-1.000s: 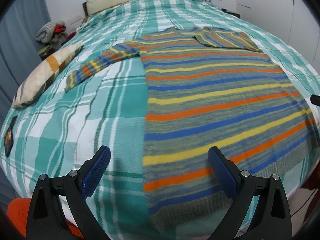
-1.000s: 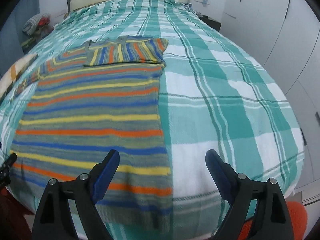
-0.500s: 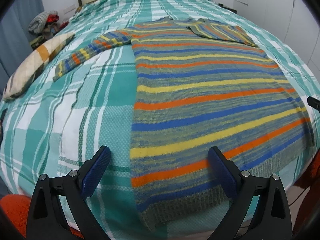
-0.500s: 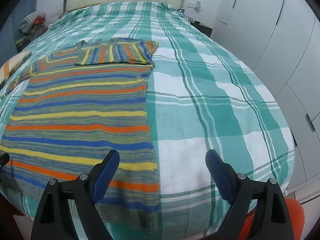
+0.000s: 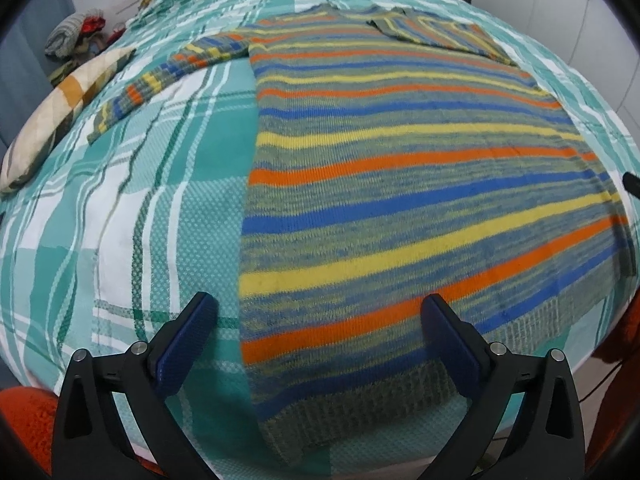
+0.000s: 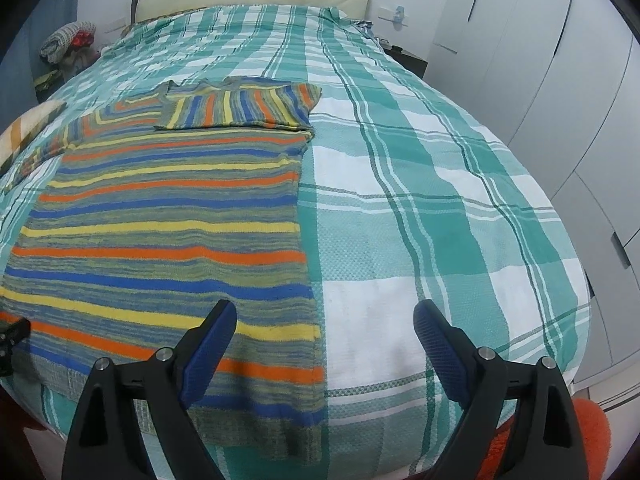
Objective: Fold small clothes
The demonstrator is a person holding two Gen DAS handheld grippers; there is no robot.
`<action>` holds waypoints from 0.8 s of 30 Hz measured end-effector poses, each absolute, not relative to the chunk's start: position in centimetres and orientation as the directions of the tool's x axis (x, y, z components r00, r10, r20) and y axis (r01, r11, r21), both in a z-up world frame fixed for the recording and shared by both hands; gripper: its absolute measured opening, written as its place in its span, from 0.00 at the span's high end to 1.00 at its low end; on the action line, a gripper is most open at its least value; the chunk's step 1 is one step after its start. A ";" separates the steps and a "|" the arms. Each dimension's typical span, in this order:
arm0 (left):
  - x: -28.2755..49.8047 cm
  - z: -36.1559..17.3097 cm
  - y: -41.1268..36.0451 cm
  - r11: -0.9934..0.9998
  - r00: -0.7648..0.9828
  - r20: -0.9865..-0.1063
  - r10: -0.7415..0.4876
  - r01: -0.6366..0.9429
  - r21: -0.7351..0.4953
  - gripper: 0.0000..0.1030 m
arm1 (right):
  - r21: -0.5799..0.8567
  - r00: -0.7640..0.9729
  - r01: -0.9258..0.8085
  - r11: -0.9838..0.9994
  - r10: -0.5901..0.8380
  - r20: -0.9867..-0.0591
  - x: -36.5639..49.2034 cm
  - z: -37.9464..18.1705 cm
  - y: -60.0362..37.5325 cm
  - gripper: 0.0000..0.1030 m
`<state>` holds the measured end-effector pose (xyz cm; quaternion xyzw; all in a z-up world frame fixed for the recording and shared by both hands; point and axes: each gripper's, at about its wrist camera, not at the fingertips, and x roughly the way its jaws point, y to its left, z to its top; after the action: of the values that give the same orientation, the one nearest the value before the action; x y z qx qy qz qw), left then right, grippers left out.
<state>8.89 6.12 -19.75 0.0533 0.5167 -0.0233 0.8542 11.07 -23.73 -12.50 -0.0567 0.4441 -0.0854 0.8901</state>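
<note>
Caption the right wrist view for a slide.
Open right hand-held gripper over the hem corner of a striped sweater, one sleeve folded in, on a checked bedspread.

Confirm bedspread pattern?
Teal, green and white plaid bedspread, clearest in the right wrist view.

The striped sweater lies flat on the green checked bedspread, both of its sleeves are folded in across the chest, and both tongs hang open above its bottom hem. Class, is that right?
Not quite. Only one sleeve is folded in across the chest. The other sleeve lies stretched out on the bedspread, as the left wrist view shows. The sweater does lie flat, and both the left tongs and right tongs hang open above its hem.
</note>
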 end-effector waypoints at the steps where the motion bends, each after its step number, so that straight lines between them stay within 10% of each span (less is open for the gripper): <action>1: 8.9 -19.9 6.1 0.993 0.462 -0.887 0.012 0.095 0.063 0.00 | -0.158 0.599 0.100 0.982 -0.187 -0.779 11.0 -12.5 -23.8 0.08; 14: 9.5 -16.3 8.6 0.992 0.477 -0.871 -0.120 0.079 -0.093 0.02 | -0.090 0.657 -0.033 0.995 -0.046 -0.752 10.6 -12.2 -21.1 0.06; 24: 23.0 -14.0 31.4 0.821 0.587 -0.801 -0.117 -0.397 -0.410 0.03 | -0.124 0.683 -0.091 0.988 -0.029 -0.730 10.7 -12.5 -19.9 0.06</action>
<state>22.95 31.43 -14.01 -0.2873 0.4467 0.0831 0.8432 10.68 -19.85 -12.47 -0.0753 0.3979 0.0170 0.9142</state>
